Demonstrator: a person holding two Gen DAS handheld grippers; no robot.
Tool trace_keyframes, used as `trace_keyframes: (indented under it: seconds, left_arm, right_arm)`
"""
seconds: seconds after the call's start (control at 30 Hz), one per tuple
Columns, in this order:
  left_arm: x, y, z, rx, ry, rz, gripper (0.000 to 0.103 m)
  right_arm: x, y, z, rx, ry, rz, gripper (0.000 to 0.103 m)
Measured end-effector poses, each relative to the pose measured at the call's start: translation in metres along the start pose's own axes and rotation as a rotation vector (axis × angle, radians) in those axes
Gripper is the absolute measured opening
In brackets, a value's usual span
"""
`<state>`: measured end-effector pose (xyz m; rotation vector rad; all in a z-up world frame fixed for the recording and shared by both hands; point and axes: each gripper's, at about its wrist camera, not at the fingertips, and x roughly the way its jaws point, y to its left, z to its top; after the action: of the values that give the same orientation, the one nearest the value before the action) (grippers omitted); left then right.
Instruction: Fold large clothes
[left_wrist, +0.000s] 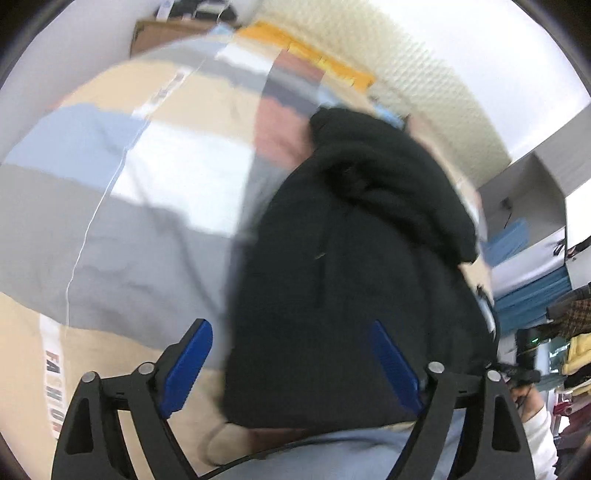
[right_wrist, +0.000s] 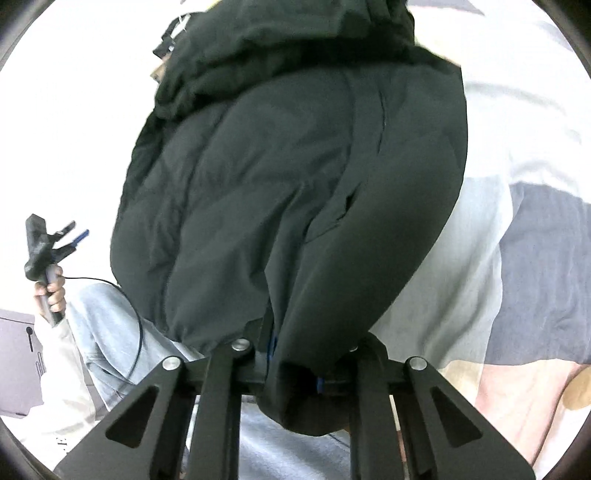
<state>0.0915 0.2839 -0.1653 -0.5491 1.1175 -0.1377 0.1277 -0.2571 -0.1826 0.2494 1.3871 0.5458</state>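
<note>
A large black padded jacket (left_wrist: 351, 277) with a hood at its far end lies on a patchwork bedcover (left_wrist: 129, 221) of blue, grey, beige and white blocks. My left gripper (left_wrist: 291, 365) hovers over the jacket's near left edge with both blue pads (left_wrist: 188, 369) apart and nothing pinched between them. In the right wrist view the jacket (right_wrist: 277, 184) fills the middle, and my right gripper (right_wrist: 295, 365) is shut on its near hem, which bunches between the fingers. The left gripper (right_wrist: 70, 236) shows there at the far left, held in a hand (right_wrist: 51, 291).
The person's light jeans (right_wrist: 107, 325) and a white sleeve (right_wrist: 59, 369) are at the lower left. A grey box (right_wrist: 14, 362) sits beside them. A cardboard box (left_wrist: 162, 33) stands beyond the bed. Piled clothes (left_wrist: 576, 354) lie at the right edge.
</note>
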Motion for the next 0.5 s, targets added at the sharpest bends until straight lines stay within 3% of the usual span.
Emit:
trace_keyframes:
  seconds: [0.07, 0.2, 0.33, 0.43, 0.5]
  left_arm:
    - [0.025, 0.026, 0.0, -0.04, 0.111, -0.051, 0.088]
    - [0.068, 0.046, -0.007, -0.081, 0.244, -0.139, 0.088]
    - [0.088, 0.043, -0.009, -0.065, 0.309, -0.307, 0.088]
    - [0.087, 0.039, -0.006, -0.034, 0.309, -0.372, 0.088]
    - [0.09, 0.035, -0.005, -0.012, 0.344, -0.36, 0.088]
  right_arm:
    - [-0.003, 0.005, 0.0, 0.012, -0.019, 0.002, 0.016]
    - [-0.008, 0.006, -0.002, 0.034, -0.031, -0.016, 0.016]
    - [-0.001, 0.004, -0.005, 0.071, -0.011, -0.035, 0.019]
    - [0.011, 0.006, -0.001, 0.087, 0.012, -0.074, 0.024]
    - [0.015, 0.003, -0.002, 0.104, 0.024, -0.094, 0.028]
